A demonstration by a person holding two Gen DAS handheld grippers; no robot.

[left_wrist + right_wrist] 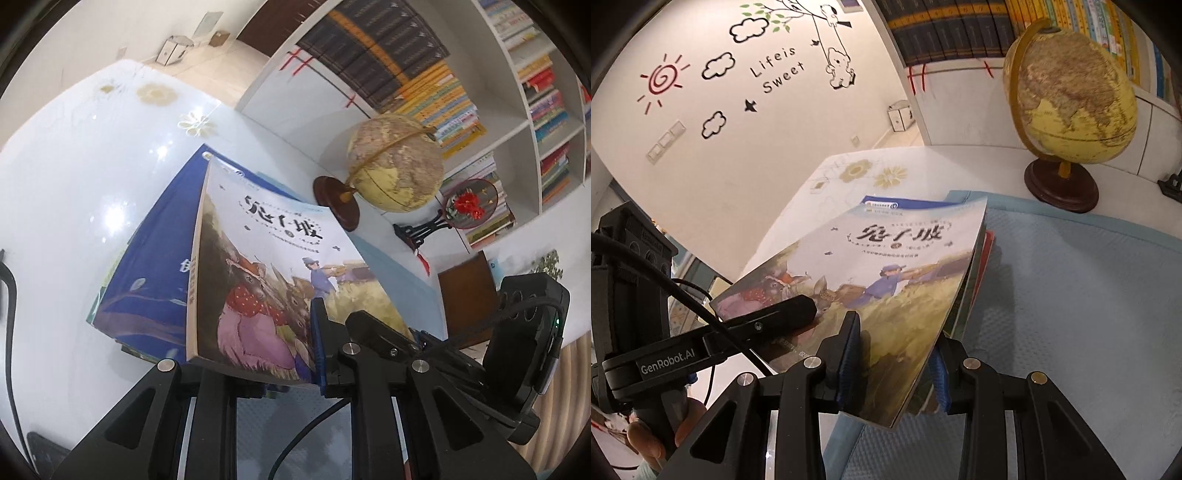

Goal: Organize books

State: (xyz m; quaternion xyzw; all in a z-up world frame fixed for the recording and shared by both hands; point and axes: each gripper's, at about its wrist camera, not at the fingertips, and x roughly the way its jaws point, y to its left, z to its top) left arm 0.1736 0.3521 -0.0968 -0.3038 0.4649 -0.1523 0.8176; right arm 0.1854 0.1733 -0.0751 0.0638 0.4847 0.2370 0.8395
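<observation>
left wrist view: the left gripper [291, 354] pinches the near edge of a stack of books [280, 280], its blue pad on the illustrated top cover, with a dark blue book [155, 273] just beneath and the stack tilted above the white table [74, 155]. right wrist view: the right gripper [897, 369] clamps the stack's near right corner between its blue pads, the left gripper's finger [783, 314] lying on the cover, above a light blue mat [1071, 295]; a globe [1071, 96] stands beyond.
</observation>
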